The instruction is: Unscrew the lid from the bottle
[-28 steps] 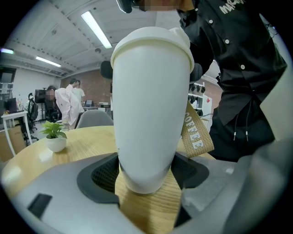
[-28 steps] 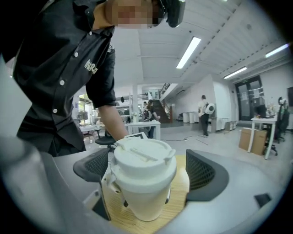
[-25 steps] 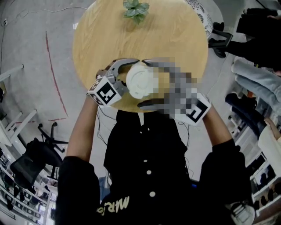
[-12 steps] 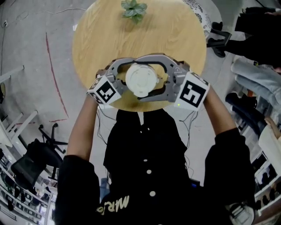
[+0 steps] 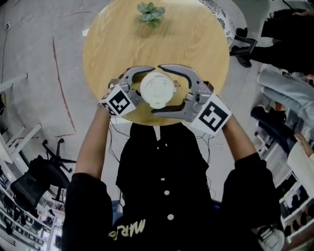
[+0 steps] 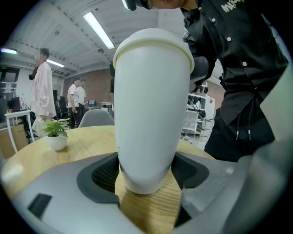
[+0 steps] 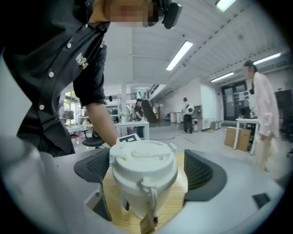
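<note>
Your right gripper (image 7: 147, 172) has just been opening its jaws. The lid (image 7: 143, 160) sits between them, but the pads are off it (a gap shows on one side), so nothing turns it now. Your left gripper (image 6: 146, 180) clamps the bottle (image 6: 151, 114) low down, upright on the table (image 5: 196, 44), well on your side of the plant (image 5: 151, 11). Likely a re-grip: close on the lid before twisting again.

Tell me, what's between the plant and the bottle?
Bare table, then jaw tips: the left gripper holds the bottle, the right gripper just opened wider round its lid. Head view.
</note>
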Motion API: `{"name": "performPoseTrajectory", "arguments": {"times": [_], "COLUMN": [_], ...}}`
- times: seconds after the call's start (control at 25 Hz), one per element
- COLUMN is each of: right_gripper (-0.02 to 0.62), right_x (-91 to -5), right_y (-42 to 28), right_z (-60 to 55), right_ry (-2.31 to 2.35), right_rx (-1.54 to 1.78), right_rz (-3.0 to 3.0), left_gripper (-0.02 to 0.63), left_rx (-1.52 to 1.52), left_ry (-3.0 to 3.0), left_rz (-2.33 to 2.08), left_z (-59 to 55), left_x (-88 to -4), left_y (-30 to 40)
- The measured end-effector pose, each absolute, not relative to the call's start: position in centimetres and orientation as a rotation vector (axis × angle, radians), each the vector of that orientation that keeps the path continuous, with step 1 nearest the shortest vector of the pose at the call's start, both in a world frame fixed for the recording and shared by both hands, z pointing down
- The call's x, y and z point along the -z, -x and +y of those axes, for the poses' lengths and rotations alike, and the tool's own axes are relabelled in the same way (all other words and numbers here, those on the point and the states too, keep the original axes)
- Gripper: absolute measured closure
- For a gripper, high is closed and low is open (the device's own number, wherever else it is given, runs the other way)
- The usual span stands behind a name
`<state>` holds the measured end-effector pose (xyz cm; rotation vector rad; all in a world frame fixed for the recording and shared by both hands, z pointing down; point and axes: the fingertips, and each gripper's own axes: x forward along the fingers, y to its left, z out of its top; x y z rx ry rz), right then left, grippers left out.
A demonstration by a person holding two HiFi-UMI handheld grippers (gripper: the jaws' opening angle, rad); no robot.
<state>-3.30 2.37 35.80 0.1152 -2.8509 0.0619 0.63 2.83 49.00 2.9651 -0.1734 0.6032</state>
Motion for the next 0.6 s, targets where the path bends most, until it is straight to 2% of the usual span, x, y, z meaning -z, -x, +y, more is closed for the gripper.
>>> {"name": "performPoseTrajectory", "arguments": {"times": [0.2,0.36,0.6], "right_gripper": [0.081,0.110,0.127], "right_x": [-34.6,-35.0,-35.1], "right_y": [4.2,4.4,4.4], "right_z": [1.7,0.9,1.4], "right_ry": [-0.451,-0.622,-0.555], "right_rx": [-0.071,-0.019,0.019], "right_rz": [-2.868,-2.855,-2.856], "left_gripper": [0.258,0.258,0.258], "left_rx": [-0.596,-0.591,-0.592], "left_ry": [-2.963,-2.961,-2.966], "left_rz": [-0.193,-0.197,-0.192], "left_z": [2.8,2.7,2.9], "left_x": [-48.9,-49.0,-49.0], "left_y": [-0.6,-0.6,-0.7]}}
